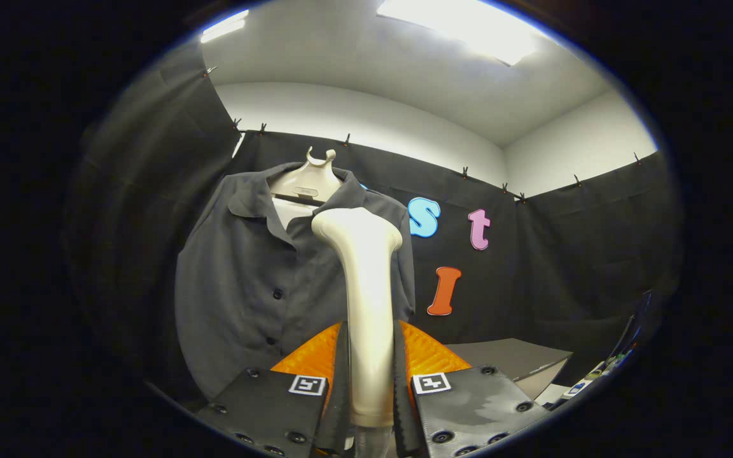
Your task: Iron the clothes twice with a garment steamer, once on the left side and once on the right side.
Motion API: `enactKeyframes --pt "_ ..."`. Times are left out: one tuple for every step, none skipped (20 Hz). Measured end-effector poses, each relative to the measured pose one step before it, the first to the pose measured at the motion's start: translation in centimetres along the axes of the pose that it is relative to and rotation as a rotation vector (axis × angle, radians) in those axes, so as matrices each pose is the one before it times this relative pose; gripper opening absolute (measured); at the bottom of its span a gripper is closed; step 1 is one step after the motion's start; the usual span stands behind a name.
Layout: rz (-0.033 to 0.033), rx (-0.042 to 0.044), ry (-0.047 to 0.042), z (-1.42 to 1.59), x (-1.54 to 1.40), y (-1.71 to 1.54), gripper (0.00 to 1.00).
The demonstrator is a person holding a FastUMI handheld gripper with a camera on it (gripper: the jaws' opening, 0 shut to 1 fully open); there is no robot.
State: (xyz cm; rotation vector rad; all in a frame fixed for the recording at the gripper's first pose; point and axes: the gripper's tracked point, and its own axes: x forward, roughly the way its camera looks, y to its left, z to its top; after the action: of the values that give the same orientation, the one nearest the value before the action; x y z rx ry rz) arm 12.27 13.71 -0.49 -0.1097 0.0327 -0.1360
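Gripping the steamer [366,305] by its handle, your gripper [369,375] has both fingers [335,375] pressed against the sides of it, so the tool is closed on the steamer and nothing else. The steamer stands upright in the middle of the frame, rising from between the fingers. It is a smooth, glossy cream body, narrow at the handle and widening into a rounded head at the top, which is turned toward the shirt [258,280].

The shirt hangs just beyond the steamer, left of centre. It is dark grey with a soft collar, an open neck and a row of small dark buttons down the front; the cloth shows faint creases. It sits on a pale hanger [306,181] with a forked top, in the upper middle of the frame. The steamer head covers the shirt's right shoulder from your view; whether it touches the cloth cannot be told.

Each finger mount carries a small square black-and-white marker [307,385], a coded pattern with no readable words. No brand name can be read on the steamer. A grey table [519,359] shows at the lower right.
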Motion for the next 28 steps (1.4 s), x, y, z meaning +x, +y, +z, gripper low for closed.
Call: enactKeyframes --pt "-0.01643 -0.00236 0.00508 -0.367 0.788 0.126 0.36" --pt "-0.00930 -0.00605 0.00464 -0.528 0.722 0.152 0.36" --pt "-0.00260 -0.00396 0.00526 -0.581 0.627 0.239 0.36" --pt "0.00187 -0.00321 0.00582 -0.494 0.391 0.289 0.36" --pt "0.00308 -0.00173 0.00310 -0.363 0.301 0.167 0.36" --pt "0.00177 0.00294 0.00041 -0.299 0.120 0.119 0.36" --pt "-0.00084 0.00509 -0.00166 -0.113 -0.029 -0.053 0.36" --pt "-0.00299 0.00302 -0.00283 -0.100 0.101 -0.007 0.36" --pt "-0.00344 0.00059 -0.00100 -0.085 0.014 0.074 0.36" --pt "-0.00060 -0.00237 0.00509 -0.232 0.058 0.145 0.36" --pt "0.00163 -0.00180 0.00770 -0.300 0.253 0.140 0.36" --pt "0.00293 -0.00038 0.00694 -0.226 0.028 0.170 0.36" --pt "0.00290 0.00090 0.00447 -0.190 0.162 0.171 0.36" --pt "0.00309 0.00183 0.00250 -0.185 0.011 0.134 0.36" --pt "0.00410 0.00220 0.00262 -0.202 0.030 0.108 0.36" --pt "0.00335 0.00243 0.00373 -0.253 0.073 0.069 0.36" --pt "0.00133 0.00167 0.00386 -0.268 -0.137 0.033 0.36" --pt "-0.00084 0.00257 0.00220 -0.249 0.005 -0.025 0.36" --pt "-0.00065 0.00333 0.00317 -0.305 0.070 -0.172 0.36" --pt "-0.00052 0.00417 0.00343 -0.350 -0.060 -0.128 0.36" --pt "-0.00141 0.00418 0.00502 -0.387 -0.115 -0.075 0.36" --pt "-0.00283 0.00501 0.00665 -0.472 -0.208 -0.111 0.36" --pt "-0.00247 0.00419 0.00935 -0.589 -0.112 -0.049 0.36" --pt "-0.00359 0.00442 0.01001 -0.536 0.086 -0.054 0.36" --pt "-0.00382 0.00307 0.00884 -0.489 -0.097 -0.118 0.36" --pt "-0.00134 0.00263 0.00928 -0.492 -0.086 -0.027 0.36" --pt "0.00116 0.00254 0.00968 -0.453 -0.316 -0.087 0.36" --pt "0.00338 0.00202 0.00959 -0.532 -0.213 0.051 0.36"
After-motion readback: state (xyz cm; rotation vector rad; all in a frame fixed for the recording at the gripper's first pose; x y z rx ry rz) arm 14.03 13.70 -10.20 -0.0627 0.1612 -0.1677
